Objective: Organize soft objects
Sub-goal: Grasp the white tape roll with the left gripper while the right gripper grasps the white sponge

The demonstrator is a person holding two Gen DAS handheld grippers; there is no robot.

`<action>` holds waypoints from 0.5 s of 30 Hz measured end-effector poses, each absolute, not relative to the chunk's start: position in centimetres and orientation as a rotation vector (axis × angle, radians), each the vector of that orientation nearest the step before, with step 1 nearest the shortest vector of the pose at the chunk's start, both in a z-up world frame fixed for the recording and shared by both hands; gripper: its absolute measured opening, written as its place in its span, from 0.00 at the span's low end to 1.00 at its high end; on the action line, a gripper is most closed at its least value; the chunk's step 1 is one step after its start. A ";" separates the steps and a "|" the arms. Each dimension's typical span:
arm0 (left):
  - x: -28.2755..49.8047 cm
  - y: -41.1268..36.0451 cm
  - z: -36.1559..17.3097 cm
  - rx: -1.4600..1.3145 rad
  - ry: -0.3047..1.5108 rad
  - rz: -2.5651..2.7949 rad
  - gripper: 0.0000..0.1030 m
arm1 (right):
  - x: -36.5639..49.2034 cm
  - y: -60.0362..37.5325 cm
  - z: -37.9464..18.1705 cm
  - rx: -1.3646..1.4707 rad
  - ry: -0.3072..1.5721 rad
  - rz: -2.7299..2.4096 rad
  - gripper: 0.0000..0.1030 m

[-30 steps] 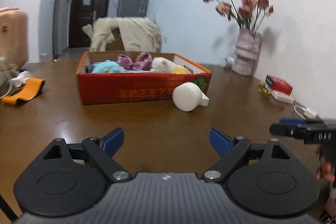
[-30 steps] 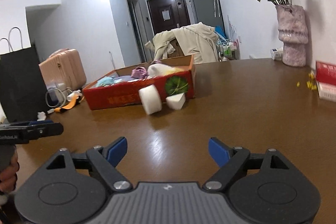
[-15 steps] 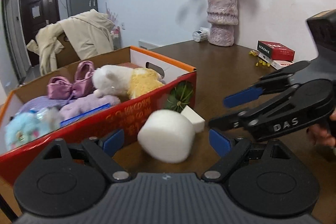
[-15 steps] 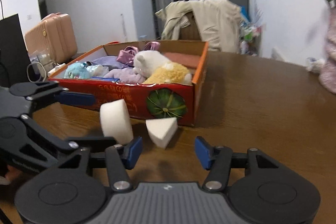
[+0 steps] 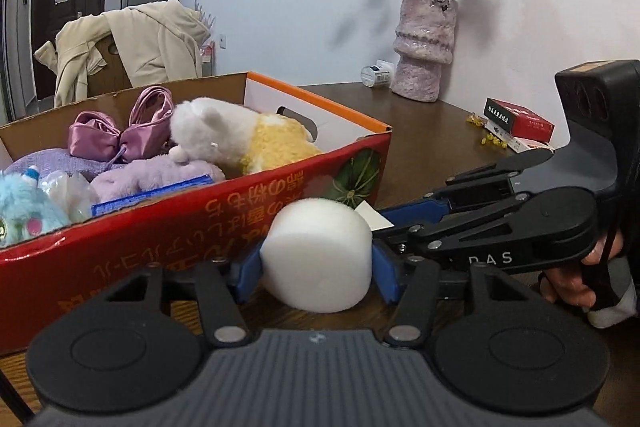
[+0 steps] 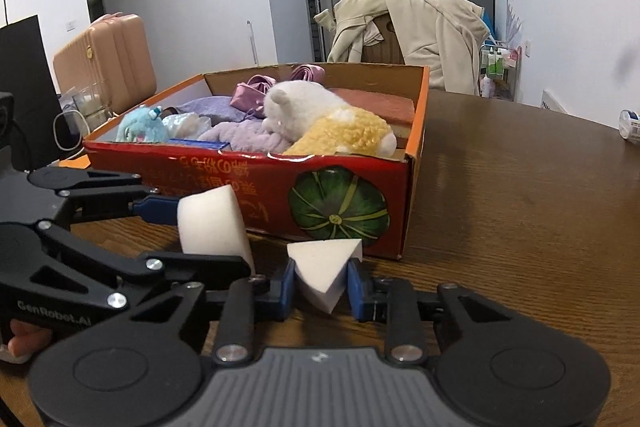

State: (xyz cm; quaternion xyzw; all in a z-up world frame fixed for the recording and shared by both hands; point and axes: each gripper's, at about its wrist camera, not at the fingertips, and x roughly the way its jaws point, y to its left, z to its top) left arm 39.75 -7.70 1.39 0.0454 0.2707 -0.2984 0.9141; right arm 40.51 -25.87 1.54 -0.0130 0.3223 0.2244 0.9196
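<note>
Both grippers angled down—left gripper [image 5: 316,267] fingers closing on foam cylinder [image 5: 318,253], right gripper [image 6: 320,283] on foam wedge [image 6: 322,269].

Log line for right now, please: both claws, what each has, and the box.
left claw: closing on round foam block | right claw: closing on foam wedge | both on table | red box: plush toys inside

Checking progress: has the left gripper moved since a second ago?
Yes. The left gripper moved toward the red box, closing around the foam cylinder.
</note>
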 end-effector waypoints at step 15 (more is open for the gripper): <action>28.0 -1.0 6.2 0.113 0.558 -0.480 0.55 | 29.6 -25.8 7.0 -0.049 0.579 0.472 0.25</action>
